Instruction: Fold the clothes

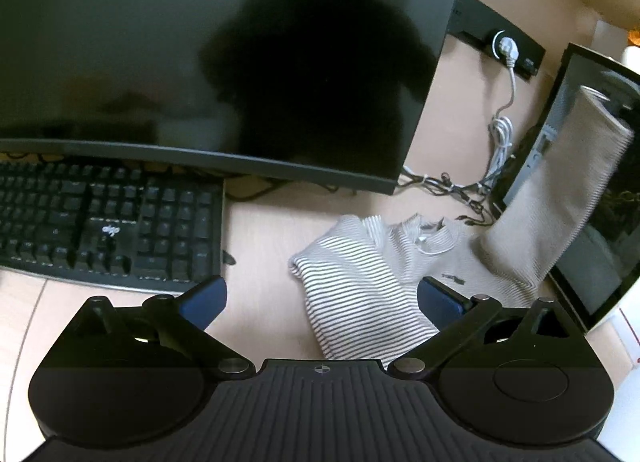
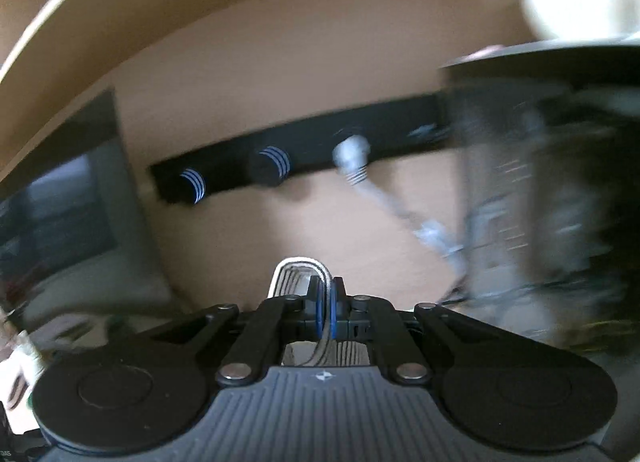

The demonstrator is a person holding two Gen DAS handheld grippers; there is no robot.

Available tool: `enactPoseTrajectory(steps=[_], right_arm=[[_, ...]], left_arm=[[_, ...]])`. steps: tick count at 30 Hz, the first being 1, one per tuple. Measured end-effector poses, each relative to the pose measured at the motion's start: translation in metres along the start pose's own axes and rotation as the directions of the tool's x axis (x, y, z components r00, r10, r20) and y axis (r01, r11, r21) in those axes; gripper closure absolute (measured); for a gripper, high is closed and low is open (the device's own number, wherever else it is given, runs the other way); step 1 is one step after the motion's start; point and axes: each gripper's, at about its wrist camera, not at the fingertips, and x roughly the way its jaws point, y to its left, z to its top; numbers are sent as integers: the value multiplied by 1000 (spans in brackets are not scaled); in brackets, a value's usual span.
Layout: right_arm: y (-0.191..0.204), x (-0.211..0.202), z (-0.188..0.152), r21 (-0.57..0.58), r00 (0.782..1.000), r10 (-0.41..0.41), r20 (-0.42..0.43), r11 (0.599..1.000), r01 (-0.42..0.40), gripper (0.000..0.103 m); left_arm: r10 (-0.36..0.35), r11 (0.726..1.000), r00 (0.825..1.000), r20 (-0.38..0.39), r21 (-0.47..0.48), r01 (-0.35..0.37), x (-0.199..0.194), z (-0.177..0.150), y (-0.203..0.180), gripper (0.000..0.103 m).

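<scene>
A striped top (image 1: 360,282) lies partly heaped on the desk (image 1: 260,246) beside the keyboard (image 1: 108,222). The right gripper (image 2: 326,298), jaws pinched on a striped edge, lifts one sleeve (image 1: 560,190) high, probably to straighten it. The left gripper (image 1: 322,298) hovers, jaws spread wide, ready to catch cloth.

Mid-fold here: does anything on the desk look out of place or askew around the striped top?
Yes. The striped top lies crumpled, not flat, and one part of it is lifted high, draping across the dark panel at the right. The right gripper is shut on striped fabric; the left gripper hangs open. Loose cables lie just behind the top.
</scene>
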Motion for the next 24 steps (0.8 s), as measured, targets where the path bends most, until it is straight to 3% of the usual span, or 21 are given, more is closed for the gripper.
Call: enactPoseTrajectory(steps=[5, 8, 10, 14, 19, 21, 24], right_arm=[[43, 62, -15, -65, 994, 70, -87, 995, -76, 99], [56, 68, -20, -78, 988, 107, -114, 990, -116, 99], [61, 58, -22, -86, 983, 129, -129, 986, -141, 99], [56, 30, -41, -65, 957, 191, -219, 975, -210, 99], [59, 17, -107, -55, 888, 198, -416, 969, -242, 99], [60, 16, -128, -34, 883, 188, -431, 974, -224, 99], [59, 11, -146, -6, 896, 201, -397, 975, -222, 99]], left_arm=[[22, 998, 1000, -10, -56, -22, -1, -7, 11, 0], [-33, 995, 999, -21, -97, 31, 0, -8, 11, 0], [-123, 985, 992, -12, -123, 121, 2, -4, 4, 0], [-309, 943, 951, -4, -135, 306, 15, 6, -18, 0], [-408, 906, 910, -70, -150, 395, 35, 8, -39, 0], [-446, 890, 890, -96, -157, 429, 43, 8, -47, 0], [-460, 887, 874, -160, -136, 442, 46, 1, -56, 0]])
